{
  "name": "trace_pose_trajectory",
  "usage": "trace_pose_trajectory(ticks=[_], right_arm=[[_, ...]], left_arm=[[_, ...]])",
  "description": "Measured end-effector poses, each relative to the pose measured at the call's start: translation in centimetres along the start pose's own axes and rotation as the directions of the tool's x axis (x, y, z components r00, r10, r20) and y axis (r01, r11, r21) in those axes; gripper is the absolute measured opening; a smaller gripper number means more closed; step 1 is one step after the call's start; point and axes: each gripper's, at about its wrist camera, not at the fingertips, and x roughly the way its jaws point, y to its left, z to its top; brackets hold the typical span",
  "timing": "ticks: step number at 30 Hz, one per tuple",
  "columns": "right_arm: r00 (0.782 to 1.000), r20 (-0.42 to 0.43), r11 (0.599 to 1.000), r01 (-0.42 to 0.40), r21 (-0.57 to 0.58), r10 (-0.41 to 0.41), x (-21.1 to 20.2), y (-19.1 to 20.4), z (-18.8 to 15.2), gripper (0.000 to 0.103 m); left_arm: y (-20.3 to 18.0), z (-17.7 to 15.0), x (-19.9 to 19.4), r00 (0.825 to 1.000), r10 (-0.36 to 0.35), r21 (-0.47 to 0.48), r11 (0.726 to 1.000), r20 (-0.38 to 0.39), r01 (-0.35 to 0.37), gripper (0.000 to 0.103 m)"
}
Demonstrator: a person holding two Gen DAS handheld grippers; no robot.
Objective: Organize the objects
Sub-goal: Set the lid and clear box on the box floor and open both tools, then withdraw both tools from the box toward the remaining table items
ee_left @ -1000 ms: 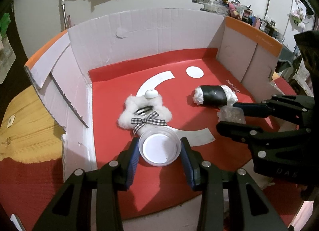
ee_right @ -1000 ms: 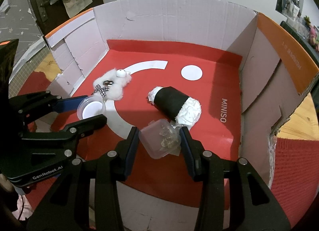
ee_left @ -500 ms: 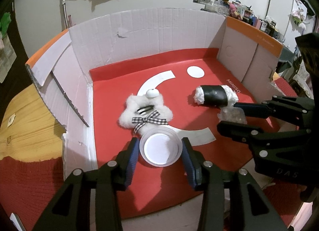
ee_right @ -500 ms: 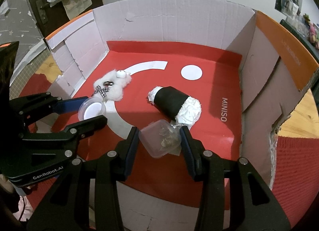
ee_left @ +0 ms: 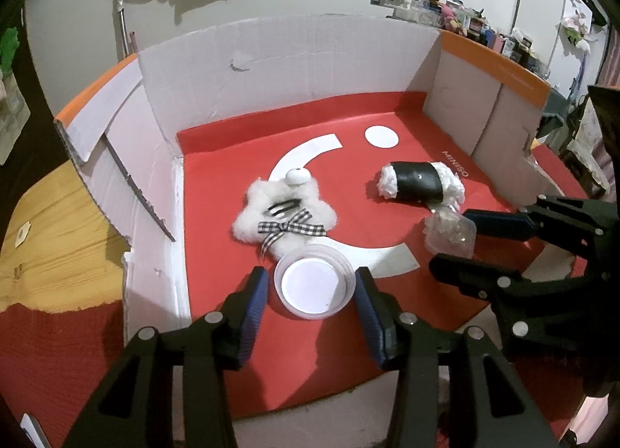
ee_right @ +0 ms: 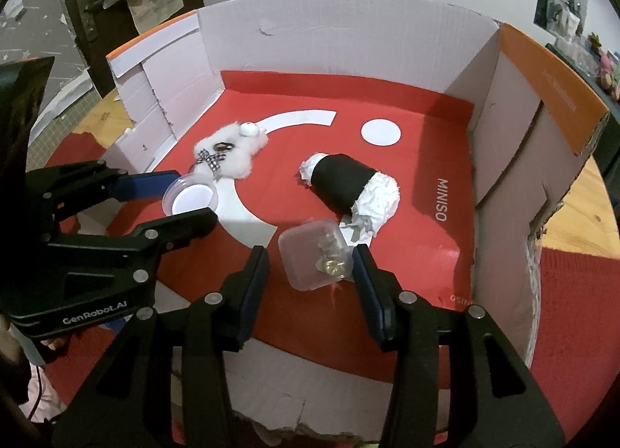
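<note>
A round clear plastic lid (ee_left: 314, 282) lies on the red box floor between the fingers of my left gripper (ee_left: 310, 293), which stands open around it with gaps on both sides. It also shows in the right wrist view (ee_right: 190, 198). A small clear box with metal bits inside (ee_right: 316, 258) lies between the fingers of my right gripper (ee_right: 310, 270), open, its right finger close to the box. The box also shows in the left wrist view (ee_left: 449, 233).
A white fluffy toy with a checked bow (ee_left: 283, 211) lies just beyond the lid. A black-and-white roll (ee_left: 420, 181) lies beyond the small box. Cardboard walls (ee_left: 290, 64) ring the red floor on three sides. A wooden table (ee_left: 46, 227) lies outside at left.
Both grippers have opened wider. The lid and the small clear box now rest on the red floor, free of the fingers; the box has tipped a little to the left.
</note>
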Motion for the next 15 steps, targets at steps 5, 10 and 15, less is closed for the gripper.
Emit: trace_pose_trajectory(ticks=[5, 10, 15], right_arm=[[1.000, 0.001, 1.000, -0.019, -0.004, 0.019, -0.01, 0.71, -0.31, 0.053], [1.000, 0.004, 1.000, -0.020, 0.007, 0.020, 0.01, 0.61, 0.10, 0.059], [1.000, 0.009, 1.000, -0.017, 0.010, 0.016, -0.21, 0.62, 0.24, 0.059]], left_arm=[[0.13, -0.09, -0.09, 1.000, 0.010, 0.007, 1.000, 0.003, -0.010, 0.053], [0.31, 0.08, -0.30, 1.000, 0.007, -0.010, 1.000, -0.001, -0.007, 0.054], [0.04, -0.18, -0.99, 1.000, 0.018, 0.000, 1.000, 0.015, -0.018, 0.054]])
